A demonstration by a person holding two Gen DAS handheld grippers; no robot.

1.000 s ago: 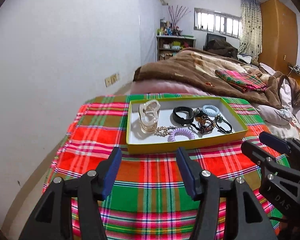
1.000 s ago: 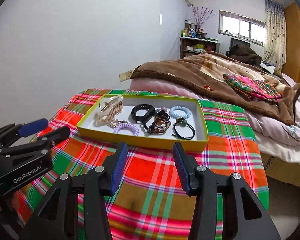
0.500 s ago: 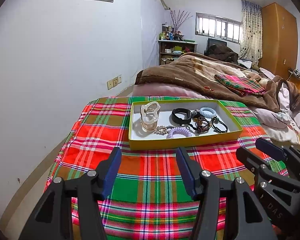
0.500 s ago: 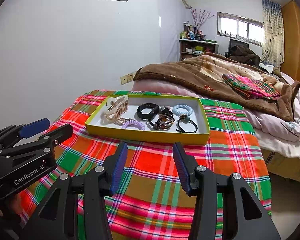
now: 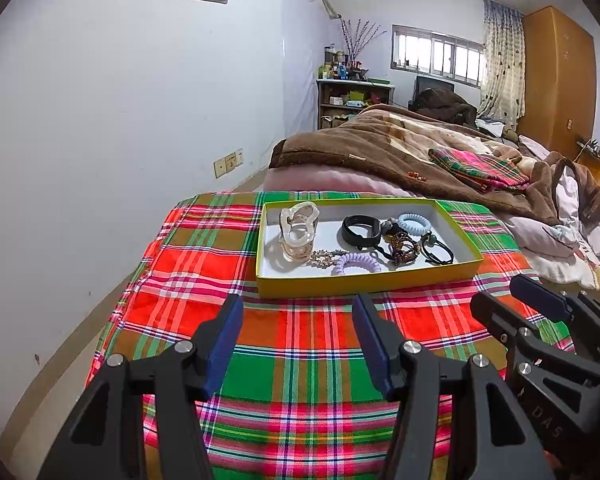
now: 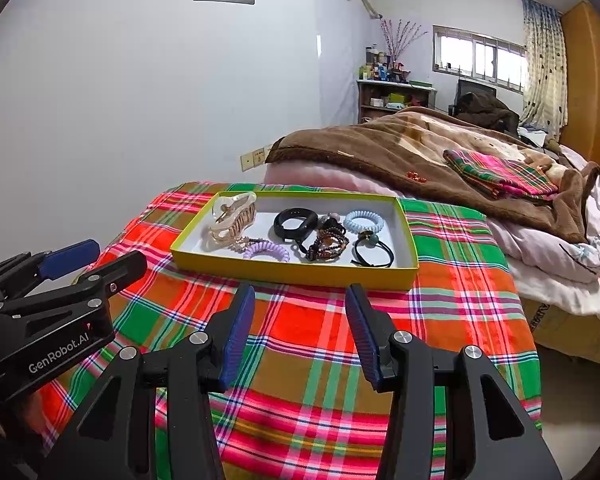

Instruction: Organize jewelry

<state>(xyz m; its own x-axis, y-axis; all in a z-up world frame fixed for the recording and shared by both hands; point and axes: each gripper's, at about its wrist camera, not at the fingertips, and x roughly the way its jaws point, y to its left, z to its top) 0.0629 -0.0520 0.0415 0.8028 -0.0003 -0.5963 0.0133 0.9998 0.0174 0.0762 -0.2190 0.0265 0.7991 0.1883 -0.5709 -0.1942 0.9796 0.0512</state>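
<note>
A yellow-rimmed shallow box [image 5: 364,284] [image 6: 292,270] sits on a plaid-covered table and holds the jewelry: a cream claw clip [image 5: 298,228] [image 6: 234,218], a black band [image 5: 362,228] [image 6: 296,222], a purple coil tie [image 5: 356,262] [image 6: 266,251], a light blue coil tie [image 5: 415,222] [image 6: 364,221], beaded bracelets [image 5: 402,246] [image 6: 326,246] and a black hair tie [image 5: 438,252] [image 6: 374,256]. My left gripper [image 5: 298,340] [image 6: 88,258] and right gripper [image 6: 300,332] [image 5: 512,300] are both open and empty, held above the cloth in front of the box.
The plaid cloth [image 5: 300,360] covers the table. A white wall is at the left. A bed with a brown blanket [image 5: 400,152] and a folded plaid cloth [image 5: 476,168] lies behind. A wardrobe [image 5: 556,80] stands at the far right.
Both grippers have drawn back and up from the box, which now looks smaller and farther. Both stay open and empty.
</note>
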